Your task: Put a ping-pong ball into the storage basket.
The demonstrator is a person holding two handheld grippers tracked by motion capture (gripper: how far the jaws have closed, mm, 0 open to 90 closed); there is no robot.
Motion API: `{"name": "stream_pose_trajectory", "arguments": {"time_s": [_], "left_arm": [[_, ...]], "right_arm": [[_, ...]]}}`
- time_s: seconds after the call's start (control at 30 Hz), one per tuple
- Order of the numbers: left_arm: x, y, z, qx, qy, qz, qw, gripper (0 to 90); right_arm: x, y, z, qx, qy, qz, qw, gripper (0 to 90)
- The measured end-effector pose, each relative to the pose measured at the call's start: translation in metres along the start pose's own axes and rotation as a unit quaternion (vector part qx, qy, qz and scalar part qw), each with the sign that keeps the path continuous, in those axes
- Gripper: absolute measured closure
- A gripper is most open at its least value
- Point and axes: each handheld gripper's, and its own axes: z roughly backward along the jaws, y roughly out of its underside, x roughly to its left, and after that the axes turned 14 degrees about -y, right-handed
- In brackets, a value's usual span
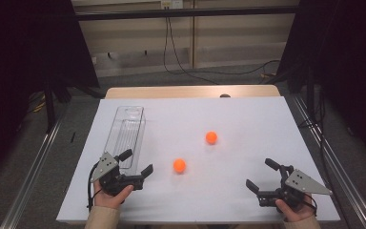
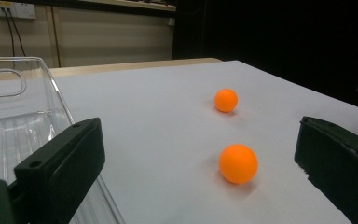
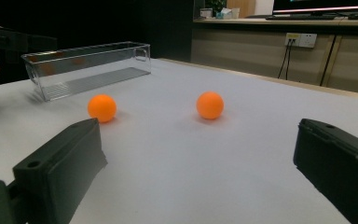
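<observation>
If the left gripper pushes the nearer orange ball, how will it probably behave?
The nearer orange ball is round and lies free on the flat white table, so it would probably roll away. It looks smooth and light, perhaps hollow, so it may slip out from between the left gripper's open jaws.

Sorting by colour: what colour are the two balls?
Orange, both balls; clearest in the left gripper view.

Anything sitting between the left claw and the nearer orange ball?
No. In the left gripper view, only bare white table lies between the open left claw and the nearer orange ball; the clear bin sits off to the side.
</observation>
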Motion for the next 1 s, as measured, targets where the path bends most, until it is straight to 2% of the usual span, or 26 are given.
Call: {"name": "stream_pose_trajectory", "arguments": {"time_s": [0.53, 1.0], "left_arm": [[-0.005, -0.002, -0.009, 0.010, -0.003, -0.007, 0.9999, 2.1], [-0.013, -0.002, -0.018, 0.018, 0.007, -0.016, 0.9997, 2.1]], "right_arm": [[0.001, 0.000, 0.000, 0.001, -0.002, 0.001, 1.0000, 0.9], [0.001, 0.000, -0.001, 0.000, -0.003, 0.002, 1.0000, 0.9]]}}
